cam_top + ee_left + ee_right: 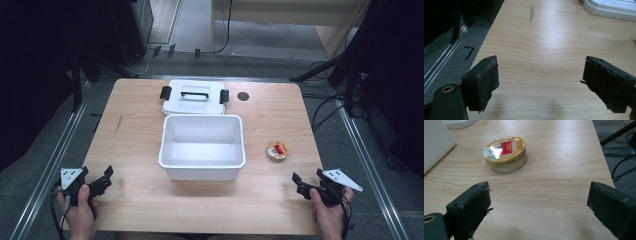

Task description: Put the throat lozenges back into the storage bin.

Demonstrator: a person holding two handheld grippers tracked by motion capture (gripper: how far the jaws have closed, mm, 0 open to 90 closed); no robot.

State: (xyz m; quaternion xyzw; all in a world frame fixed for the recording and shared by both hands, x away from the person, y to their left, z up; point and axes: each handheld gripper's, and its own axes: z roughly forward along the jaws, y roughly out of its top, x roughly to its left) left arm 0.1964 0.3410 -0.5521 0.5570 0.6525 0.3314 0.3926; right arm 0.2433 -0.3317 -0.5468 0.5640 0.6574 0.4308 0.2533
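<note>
A white rectangular bin stands empty in the middle of the wooden table. Its white lid, with a black handle and black clips, lies flat just behind it. A small round gold tin with a red label rests to the right of the bin; in the right gripper view the tin lies a short way ahead of the jaws, left of centre. My left gripper is open near the front left corner, nothing between its jaws. My right gripper is open near the front right corner, also holding nothing.
A small black round mark sits on the table at the back right of the lid. The bin's corner shows at the left of the right gripper view. Metal rails, grey floor and cables surround the table.
</note>
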